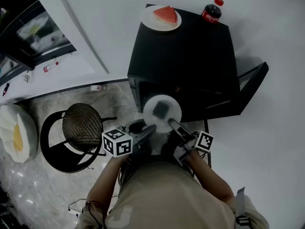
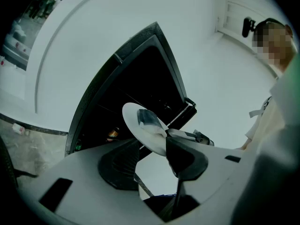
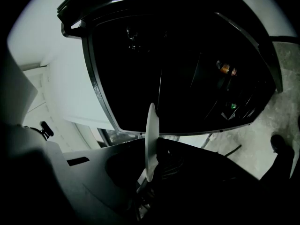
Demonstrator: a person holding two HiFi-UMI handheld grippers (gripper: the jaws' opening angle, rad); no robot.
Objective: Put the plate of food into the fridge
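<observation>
A white plate (image 1: 151, 106) carrying a dark piece of food (image 1: 162, 109) hangs level in front of the open black fridge (image 1: 190, 56). My right gripper (image 1: 174, 125) is shut on the plate's near rim. The right gripper view has the plate (image 3: 151, 139) edge-on between the jaws of the gripper (image 3: 152, 172), facing the dark fridge interior (image 3: 187, 69). To the plate's left, my left gripper (image 1: 148, 130) stands open, its tip near the rim. From the left gripper view, the plate (image 2: 154, 139) and food (image 2: 149, 118) show beyond the left gripper (image 2: 150, 165).
The fridge door (image 1: 252, 82) swings open to the right. A second plate with a watermelon slice (image 1: 162, 17) and a cola bottle (image 1: 212, 11) stand on the fridge top. A black round chair (image 1: 81, 128) is at my left. Small cans (image 3: 226, 68) sit inside.
</observation>
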